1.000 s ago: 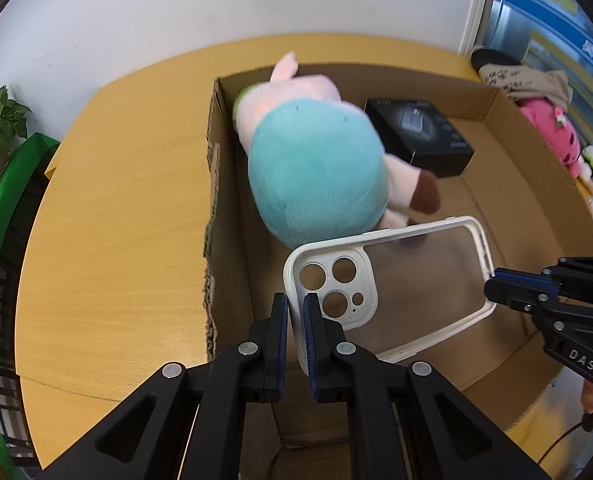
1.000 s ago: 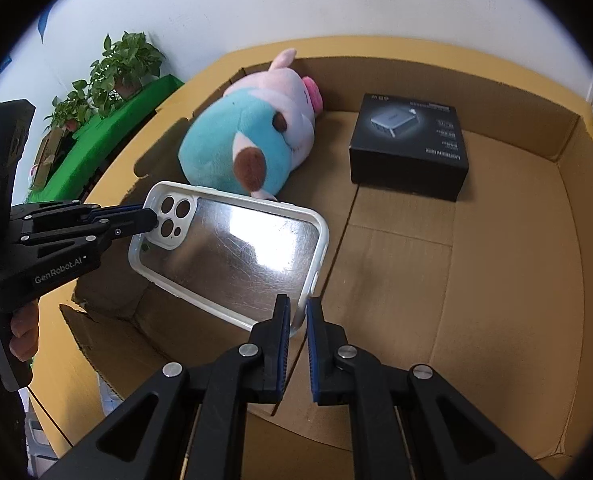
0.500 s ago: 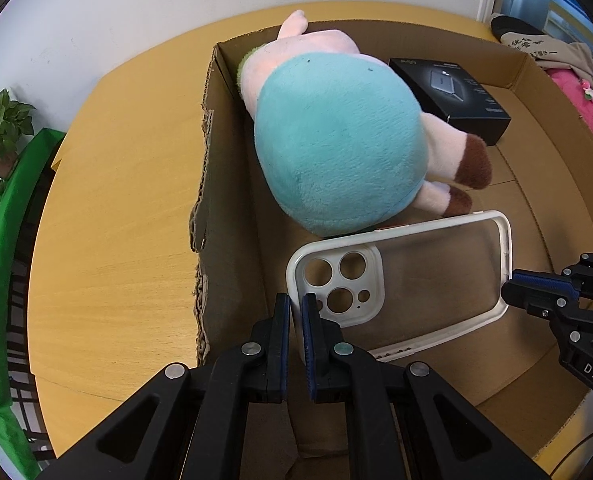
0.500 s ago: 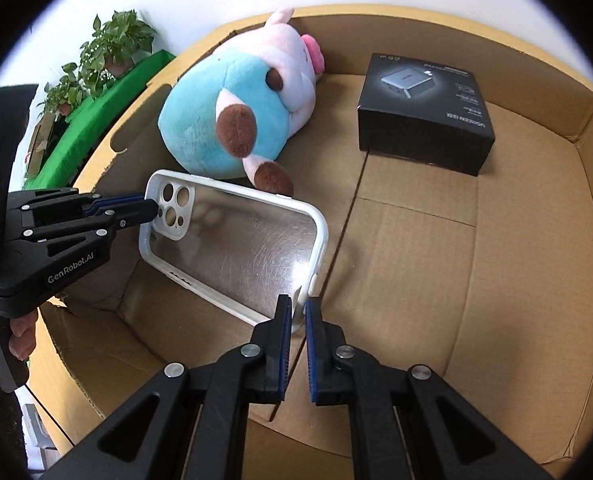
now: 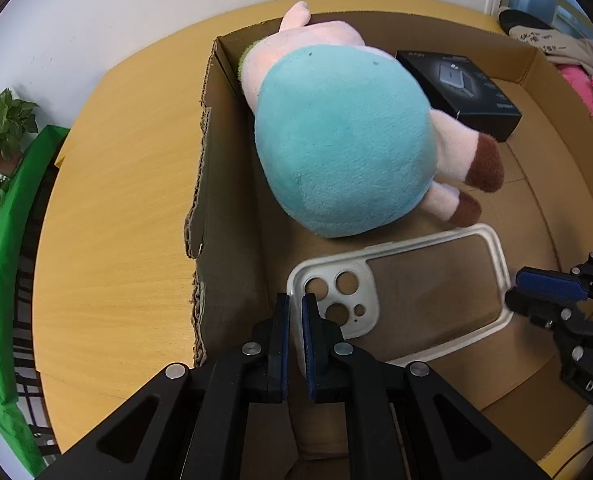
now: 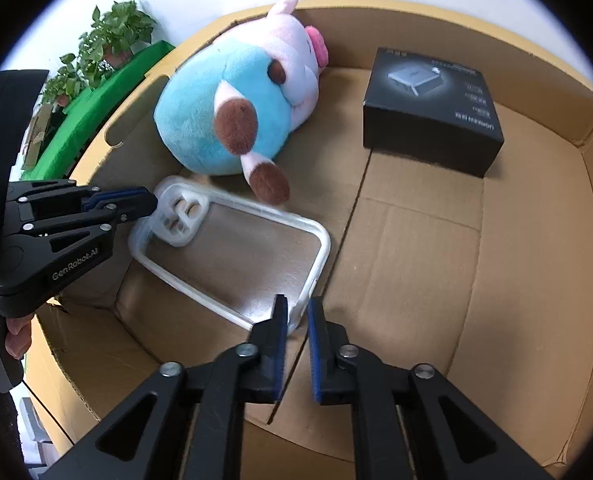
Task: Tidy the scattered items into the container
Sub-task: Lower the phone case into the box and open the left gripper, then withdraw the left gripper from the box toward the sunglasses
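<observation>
The clear phone case (image 6: pixel 232 256) lies low in the cardboard box (image 6: pixel 536 280), beside the plush pig (image 6: pixel 236 112). The left gripper (image 5: pixel 293 312) pinches its camera corner; the right gripper (image 6: pixel 296 320) has its jaws slightly parted around the opposite corner.

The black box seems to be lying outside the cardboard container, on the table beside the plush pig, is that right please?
Not quite: the black box lies inside the cardboard container, on its floor near the far wall, beside the plush pig. The right wrist view shows it plainly, with the container's walls around both.
</observation>
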A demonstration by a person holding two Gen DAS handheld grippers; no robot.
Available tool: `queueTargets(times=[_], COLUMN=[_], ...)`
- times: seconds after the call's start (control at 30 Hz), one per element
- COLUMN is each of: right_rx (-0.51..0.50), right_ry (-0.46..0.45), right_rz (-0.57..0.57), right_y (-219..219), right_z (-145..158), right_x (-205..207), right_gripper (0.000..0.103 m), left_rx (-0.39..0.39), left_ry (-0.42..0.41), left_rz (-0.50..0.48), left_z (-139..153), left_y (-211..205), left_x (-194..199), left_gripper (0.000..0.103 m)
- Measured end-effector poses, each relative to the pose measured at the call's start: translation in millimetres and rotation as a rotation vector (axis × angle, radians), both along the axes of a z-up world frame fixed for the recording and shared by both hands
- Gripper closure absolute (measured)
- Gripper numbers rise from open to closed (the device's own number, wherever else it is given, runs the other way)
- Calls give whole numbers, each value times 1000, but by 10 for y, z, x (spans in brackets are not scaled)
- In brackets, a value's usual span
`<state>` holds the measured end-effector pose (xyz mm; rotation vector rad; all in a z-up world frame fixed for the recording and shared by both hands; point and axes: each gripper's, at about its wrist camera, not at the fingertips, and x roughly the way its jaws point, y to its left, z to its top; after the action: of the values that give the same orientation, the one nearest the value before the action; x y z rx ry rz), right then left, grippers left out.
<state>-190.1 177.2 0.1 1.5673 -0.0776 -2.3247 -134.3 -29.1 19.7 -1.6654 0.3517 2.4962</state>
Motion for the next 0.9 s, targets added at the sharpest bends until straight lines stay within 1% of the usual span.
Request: queueTargets(times=[0.07,0.1,0.13,0.17,0.2,0.27,0.3,0.37,0.4,0.43,0.5,0.53,0.57,0.63,0.7,0.8,0.9], right_rx=[-9,-11,-10,-9,-9,3,22,95,140,160,174,173,171,165,167,166,164], right_ry=[16,28,42,56,77,130,169,254,310,343,402,419,434,452,459,458,462], right_rz=[-17,-27,-37,-44,-54,-70,-77,-94,-101,-102,-99,-103,-108,-114,-117,-116,-117], right_y=[37,58,82,96,118,142,166,205,205,206,216,206,217,243,262,273,314], right_z=[32,58,87,118,168,284,357,499,589,651,775,817,854,901,919,929,957], right_x=[23,42,69,99,144,245,324,490,605,662,820,876,933,1021,1074,1143,1238], right_gripper=[72,69,66,63,62,55,52,46,44,41,40,40,40,40,40,40,40], left_rx=[11,15,21,33,49,84,110,163,182,202,236,221,188,135,144,179,178], left_ry=[15,24,36,58,90,158,212,342,392,434,510,568,627,712,735,700,685], left_rz=[4,7,9,12,13,15,17,20,25,31,37,46,59,83,88,90,88], left_z=[39,65,97,156,237,390,504,741,823,892,1026,1086,1126,1167,1179,1139,1095], left_y=[-4,-4,-8,-11,-13,-15,-25,-49,-72,-101,-86,-59,-33,22,39,67,144], left_x=[22,37,59,98,154,288,394,667,778,873,1095,1240,1349,1527,1643,1696,1769], left_gripper=[95,93,87,77,70,44,39,23,19,16,15,15,13,7,4,3,3])
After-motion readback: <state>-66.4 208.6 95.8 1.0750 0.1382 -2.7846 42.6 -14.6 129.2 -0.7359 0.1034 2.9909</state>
